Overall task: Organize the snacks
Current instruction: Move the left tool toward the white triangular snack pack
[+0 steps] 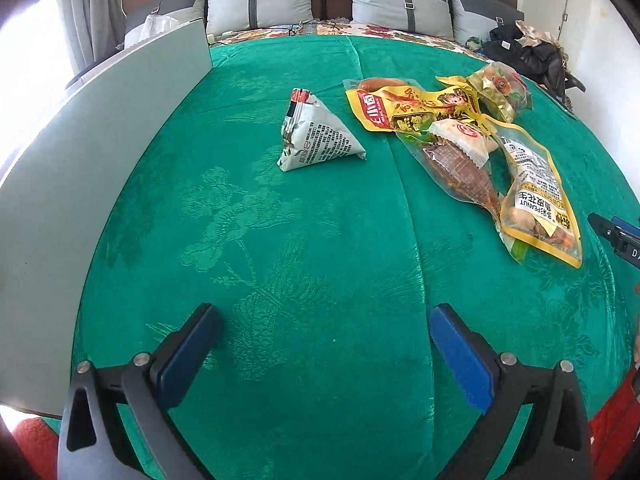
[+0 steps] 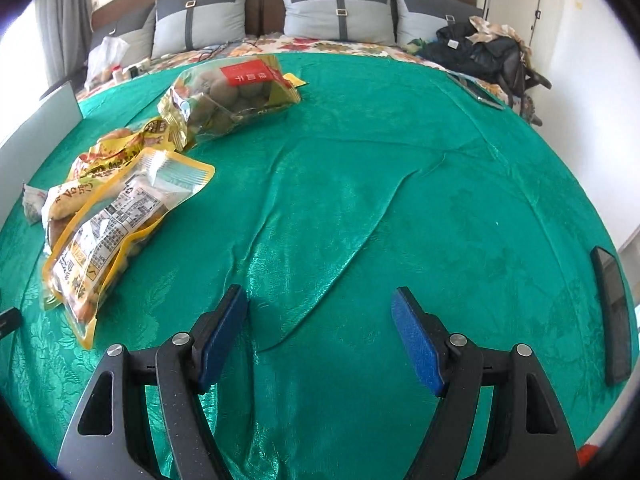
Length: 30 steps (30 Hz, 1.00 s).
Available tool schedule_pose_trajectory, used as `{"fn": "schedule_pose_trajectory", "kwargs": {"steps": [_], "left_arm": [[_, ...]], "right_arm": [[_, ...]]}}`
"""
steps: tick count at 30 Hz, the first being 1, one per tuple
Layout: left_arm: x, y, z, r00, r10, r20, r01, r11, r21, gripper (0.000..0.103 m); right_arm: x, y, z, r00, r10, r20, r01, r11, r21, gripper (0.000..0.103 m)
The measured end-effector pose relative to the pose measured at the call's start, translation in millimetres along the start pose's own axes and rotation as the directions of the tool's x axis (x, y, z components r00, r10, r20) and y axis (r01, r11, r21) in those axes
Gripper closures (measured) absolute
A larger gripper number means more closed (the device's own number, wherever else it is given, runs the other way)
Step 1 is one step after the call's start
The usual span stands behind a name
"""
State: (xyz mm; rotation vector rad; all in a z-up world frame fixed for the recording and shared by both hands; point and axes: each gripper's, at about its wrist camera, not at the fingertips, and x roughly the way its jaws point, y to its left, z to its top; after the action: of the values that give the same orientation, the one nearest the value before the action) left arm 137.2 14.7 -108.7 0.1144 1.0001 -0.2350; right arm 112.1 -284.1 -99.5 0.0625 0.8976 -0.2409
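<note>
Two empty, released claws: left claw (image 1: 324, 320), right claw (image 2: 320, 304); overlapping snack packets (image 1: 460, 136) half-hidden.

A bed carries everything, spread with a green patterned cloth (image 1: 320, 240). In the left wrist view a triangular white packet (image 1: 316, 136) lies at about twelve o'clock. A heap of yellow snack bags (image 1: 460, 132) lies at one to two o'clock, and a pale grey board (image 1: 100, 152) at nine to ten. In the right wrist view a dark phone (image 2: 612, 312) lies at three.
</note>
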Motion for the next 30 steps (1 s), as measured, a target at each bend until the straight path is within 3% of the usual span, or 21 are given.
{"fn": "schedule_pose_trajectory", "kwargs": {"steps": [6, 30], "left_arm": [[0.4, 0.4, 0.6, 1.0, 0.006, 0.001, -0.006, 1.0, -0.004, 0.0], [-1.6, 0.4, -2.7, 1.0, 0.004, 0.009, -0.004, 1.0, 0.001, 0.0]], "right_arm": [[2.9, -4.9, -0.8, 1.0, 0.016, 0.0, -0.016, 1.0, 0.027, 0.019], [2.9, -5.1, -1.6, 1.0, 0.024, -0.005, -0.024, 0.999, 0.028, 0.016]]}}
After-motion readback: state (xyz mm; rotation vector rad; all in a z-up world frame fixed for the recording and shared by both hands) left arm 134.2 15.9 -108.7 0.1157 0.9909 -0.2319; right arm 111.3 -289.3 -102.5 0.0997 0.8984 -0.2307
